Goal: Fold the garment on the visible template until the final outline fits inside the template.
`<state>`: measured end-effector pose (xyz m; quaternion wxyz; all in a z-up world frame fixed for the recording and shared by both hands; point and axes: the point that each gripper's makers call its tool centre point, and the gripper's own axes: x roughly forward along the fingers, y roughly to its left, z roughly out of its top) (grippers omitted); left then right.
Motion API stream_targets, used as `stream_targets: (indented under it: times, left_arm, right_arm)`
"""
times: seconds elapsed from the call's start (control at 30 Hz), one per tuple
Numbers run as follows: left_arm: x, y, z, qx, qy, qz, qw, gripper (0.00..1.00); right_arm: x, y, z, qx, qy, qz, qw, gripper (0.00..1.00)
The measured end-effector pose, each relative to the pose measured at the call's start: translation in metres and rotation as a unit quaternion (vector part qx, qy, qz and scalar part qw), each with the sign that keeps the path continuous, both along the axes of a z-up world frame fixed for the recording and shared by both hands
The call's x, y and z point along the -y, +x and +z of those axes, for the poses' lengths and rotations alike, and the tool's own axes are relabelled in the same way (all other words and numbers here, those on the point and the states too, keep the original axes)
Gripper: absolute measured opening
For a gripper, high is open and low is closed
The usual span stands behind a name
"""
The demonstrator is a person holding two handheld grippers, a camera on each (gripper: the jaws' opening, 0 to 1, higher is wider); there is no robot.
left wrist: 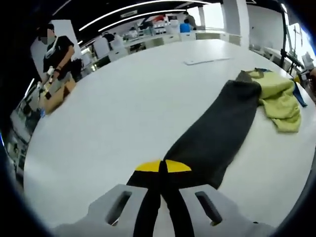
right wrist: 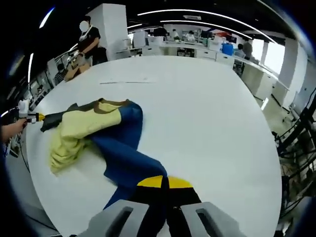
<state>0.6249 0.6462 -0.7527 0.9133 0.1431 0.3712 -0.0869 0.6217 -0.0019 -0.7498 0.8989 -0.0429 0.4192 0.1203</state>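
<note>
Left gripper view: tongs (left wrist: 163, 170) pinch garment (left wrist: 217, 133) edge; table (left wrist: 123, 108) open.

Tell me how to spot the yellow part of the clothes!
Look at the big white table. A garment lies stretched across it, and the yellow part is the crumpled bunch in its middle. The dark grey end and blue end beside it are pulled out long.

Garment (left wrist: 217, 133): dark grey, yellow and blue, not folded. In the left gripper view, long grey part stretched from bottom middle up toward the right, yellow part bunched at right edge. In the right gripper view, garment (right wrist: 98, 133) at left of middle: yellow part crumpled, blue part running down to bottom middle.
</note>
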Motion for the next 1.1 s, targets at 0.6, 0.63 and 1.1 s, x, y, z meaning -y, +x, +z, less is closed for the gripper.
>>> stream_targets:
  times: [0.6,0.63,1.1]
  left_arm:
    - [-0.022,0.003,-0.001,-0.007,0.012,0.031,0.9994,0.0]
    - [-0.022,0.004,-0.001,-0.006,0.012,0.03,0.9994,0.0]
    - [-0.03,0.008,-0.001,-0.009,0.029,0.032,0.999,0.0]
  right_arm:
    - [0.046,0.013,0.003,-0.012,-0.064,-0.01,0.9978,0.0]
    - [0.047,0.013,0.002,-0.014,-0.066,-0.011,0.9976,0.0]
    - [0.068,0.013,0.0,-0.038,-0.13,-0.004,0.9908,0.0]
